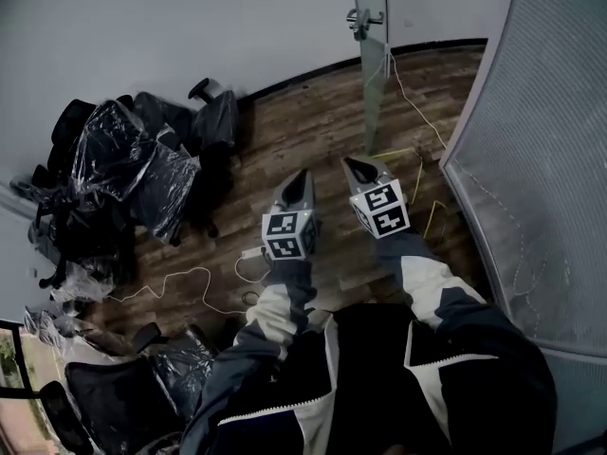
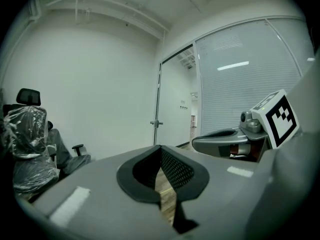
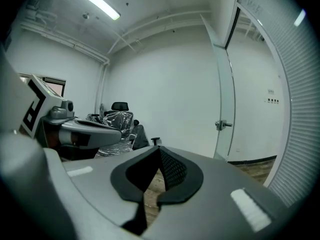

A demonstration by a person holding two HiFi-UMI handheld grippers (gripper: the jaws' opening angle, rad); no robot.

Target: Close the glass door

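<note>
Jaws shut, glass door (image 1: 369, 74) open ahead

A person stands on a brown wood floor (image 1: 303, 131) and holds a tool in each hand. Both arms in dark and white sleeves reach up the middle of the head view.

The left gripper (image 1: 303, 173) sits just left of the middle. Its two fingers are pressed together at the tips, and nothing is between them. Only a thin slice of floor shows behind the tips in the left gripper view.

The right gripper (image 1: 353, 164) is just beside it, a little higher in the picture. Its fingers are closed tight too, and it holds nothing. The two tools are near each other but do not touch.

Both tools point toward the glass door. It is at the top of the head view, a little right of the middle. It shows as a thin green strip, seen from its edge, and it stands open into the room. Its metal handle (image 1: 363, 17) is near the top edge. The door is well apart from both tools.

A tall striped glass wall (image 1: 531, 159) fills the right side. A plain white wall (image 1: 142, 27) runs across the top left. Black chairs wrapped in shiny plastic (image 1: 133, 159) crowd the left side. A white cord (image 1: 180, 282) snakes over the floor below them. A yellow cord (image 1: 417, 173) lies by the glass wall.
</note>
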